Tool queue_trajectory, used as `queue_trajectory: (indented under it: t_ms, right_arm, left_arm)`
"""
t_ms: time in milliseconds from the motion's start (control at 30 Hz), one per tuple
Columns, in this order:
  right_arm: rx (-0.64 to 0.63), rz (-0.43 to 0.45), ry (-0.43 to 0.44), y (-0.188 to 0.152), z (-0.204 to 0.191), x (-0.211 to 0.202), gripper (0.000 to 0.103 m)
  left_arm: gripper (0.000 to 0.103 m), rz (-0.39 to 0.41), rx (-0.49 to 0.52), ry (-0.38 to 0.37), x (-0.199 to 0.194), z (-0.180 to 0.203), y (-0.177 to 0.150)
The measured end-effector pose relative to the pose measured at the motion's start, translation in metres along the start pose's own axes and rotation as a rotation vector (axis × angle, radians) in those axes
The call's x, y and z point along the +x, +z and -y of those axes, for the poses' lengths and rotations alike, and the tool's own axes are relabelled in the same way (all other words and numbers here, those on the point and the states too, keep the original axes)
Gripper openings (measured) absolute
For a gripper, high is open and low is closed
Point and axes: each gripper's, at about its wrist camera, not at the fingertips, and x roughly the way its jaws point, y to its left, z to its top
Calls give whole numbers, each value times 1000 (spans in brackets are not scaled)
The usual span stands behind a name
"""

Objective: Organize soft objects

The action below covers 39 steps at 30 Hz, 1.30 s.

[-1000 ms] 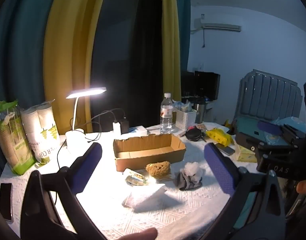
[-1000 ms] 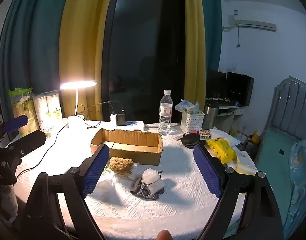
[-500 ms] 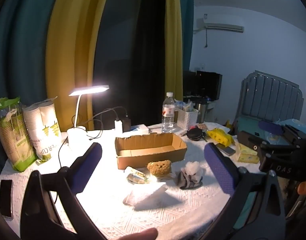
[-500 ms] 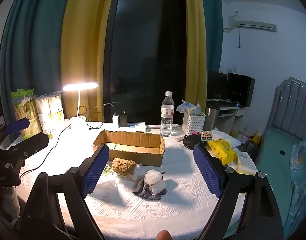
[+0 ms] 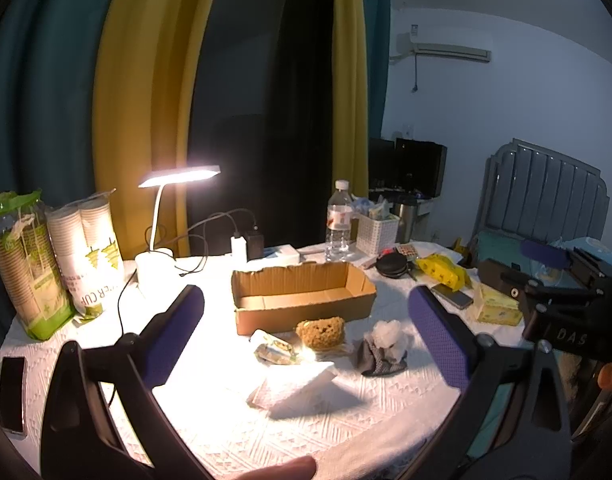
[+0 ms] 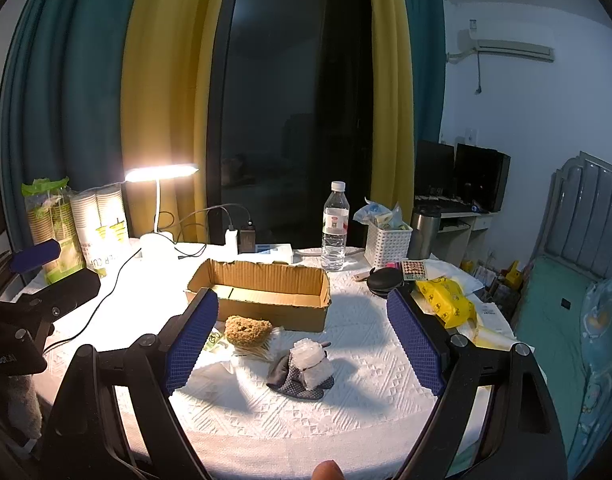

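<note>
Left gripper [image 5: 306,316] spread wide, empty. Lower centre, in front of open brown cardboard box [image 5: 302,294]: crumpled food wrapper [image 5: 274,350], tan porous sponge [image 6: 248,330], grey dotted sock with white bubble-wrap wad [image 6: 306,368]. All probably light, squashy; pinch mid-body. Right gripper [image 6: 302,340] likewise parted, holding nothing.

Sponge [image 6: 248,329] before box [image 6: 262,294]; sock [image 6: 302,376] right of sponge; lamp [image 6: 158,216] behind-left.

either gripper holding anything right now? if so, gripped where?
Nothing held. The left gripper and right gripper both hang open above the table, with the sponge and grey sock lying untouched on the cloth.
</note>
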Motion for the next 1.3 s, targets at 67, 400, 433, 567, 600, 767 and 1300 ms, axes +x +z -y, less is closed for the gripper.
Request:
queue_trajectory:
  t_ms: [67,400,433,567,600,767,1300]
  right_arm:
    - [0,-1,2,1,-1,-1,89]
    - [0,-2,5,1,-2,-1,89]
    - [1,-3,5,1,-3,-1,89]
    - [1,-6,7,-1,-3,1,89]
    - [0,-8,7,-1,-4,1,89]
    - [3,-6,8,-2,-4,0,89]
    - [-3,-13,13,-4,-3,-1,89]
  left_arm:
    - [103,-3,3,2,1,1,-1]
    - [103,-9,4,11,0,1,-2]
    - [103,-10,4,14,0,1,-3]
    - [103,-15,5,24,1,1,-3]
    - [103,-16,5,28,0,0,-3]
    - [103,-22,2,46,4,-1,-3]
    - [103,-33,-4,58,4,-4,-3]
